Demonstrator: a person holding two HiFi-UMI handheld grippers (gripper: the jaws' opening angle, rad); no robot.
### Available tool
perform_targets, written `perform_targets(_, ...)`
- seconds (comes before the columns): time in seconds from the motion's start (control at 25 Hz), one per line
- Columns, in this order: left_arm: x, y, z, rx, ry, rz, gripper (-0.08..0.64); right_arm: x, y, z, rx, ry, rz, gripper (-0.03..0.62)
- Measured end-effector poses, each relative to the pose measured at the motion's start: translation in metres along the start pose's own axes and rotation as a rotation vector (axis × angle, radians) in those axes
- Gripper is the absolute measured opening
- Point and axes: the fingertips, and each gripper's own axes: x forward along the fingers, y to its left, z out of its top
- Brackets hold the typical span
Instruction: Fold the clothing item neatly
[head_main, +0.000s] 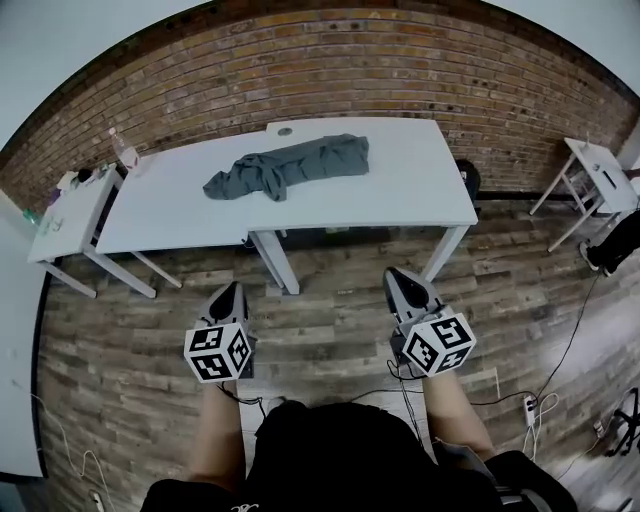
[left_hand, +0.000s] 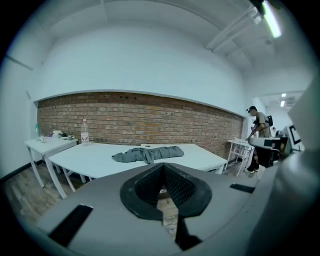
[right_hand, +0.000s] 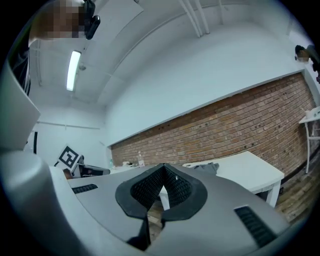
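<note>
A crumpled grey garment lies in a loose heap near the far edge of a white table. It also shows in the left gripper view as the grey garment and partly in the right gripper view as the garment. My left gripper and right gripper hang over the wooden floor, well short of the table. Both are shut with nothing between their jaws.
A second white table joins on the left, with a plastic bottle on it. A small side table with clutter stands further left. Another white stand is at right. Cables and a power strip lie on the floor. A person stands at far right.
</note>
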Motion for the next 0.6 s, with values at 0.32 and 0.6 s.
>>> perform_targets(0.32,-0.036,0.011,-0.011,0.069,0.000,-0.020,-0.002,0.012,0.053,-0.009,-0.033,0.032,-0.007,0.000)
perform_targets(0.6,-0.058,0.030,-0.025,0.067,0.037,-0.032,-0.002,0.011,0.092,-0.020,-0.051,0.060,-0.015,0.000)
